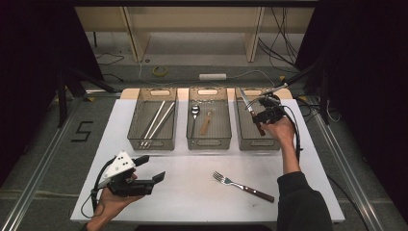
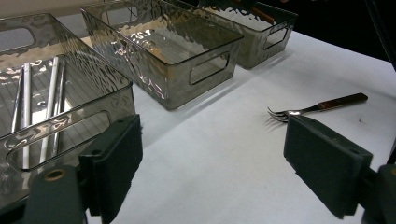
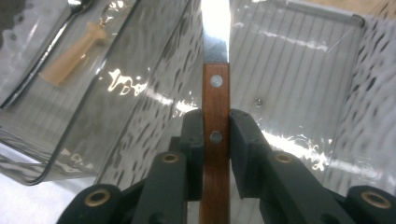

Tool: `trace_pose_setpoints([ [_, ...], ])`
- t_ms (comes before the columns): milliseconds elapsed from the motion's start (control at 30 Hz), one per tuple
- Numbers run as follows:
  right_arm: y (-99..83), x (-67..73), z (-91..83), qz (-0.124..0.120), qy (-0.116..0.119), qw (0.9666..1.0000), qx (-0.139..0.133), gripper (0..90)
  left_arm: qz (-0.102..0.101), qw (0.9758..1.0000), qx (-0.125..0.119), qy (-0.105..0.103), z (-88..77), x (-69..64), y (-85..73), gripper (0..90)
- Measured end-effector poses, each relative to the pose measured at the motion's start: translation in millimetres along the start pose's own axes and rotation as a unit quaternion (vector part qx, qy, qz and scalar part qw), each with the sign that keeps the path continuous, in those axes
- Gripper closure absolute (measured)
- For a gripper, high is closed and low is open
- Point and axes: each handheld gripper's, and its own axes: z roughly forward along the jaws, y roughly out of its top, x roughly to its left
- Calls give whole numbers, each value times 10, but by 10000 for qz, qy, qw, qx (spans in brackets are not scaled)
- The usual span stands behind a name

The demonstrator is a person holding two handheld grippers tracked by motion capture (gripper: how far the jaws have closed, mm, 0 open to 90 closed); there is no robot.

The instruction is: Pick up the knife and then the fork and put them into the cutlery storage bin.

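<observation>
A knife is gripped tight by the right gripper over the right bin. It should be lowered in and let go. The left gripper is held open.

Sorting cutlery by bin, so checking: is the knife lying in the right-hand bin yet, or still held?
Still held. The right gripper clamps the knife by its wooden handle, blade angled over the right-hand bin, not lying in it.

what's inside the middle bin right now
The middle bin holds a spoon and a small utensil with a light wooden handle, lying side by side. Its head is too small to identify. Nothing else shows through the clear walls.
</observation>
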Motion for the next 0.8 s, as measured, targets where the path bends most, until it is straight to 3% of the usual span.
trace_pose_setpoints([
  [200, -12, -11, 77, 172, -50, 9998, 36, 757, 0, 10000, 3, -5, 0, 2, -3, 190],
  [367, 4, -25, 58, 284, 89, 9996, -1, 568, 11, 10000, 1, 1, -5, 1, -3, 190],
  [800, -67, -27, -202, -36, 284, 9993, -232, 435, 12, 10000, 42, 21, 8, -3, -4, 188],
])
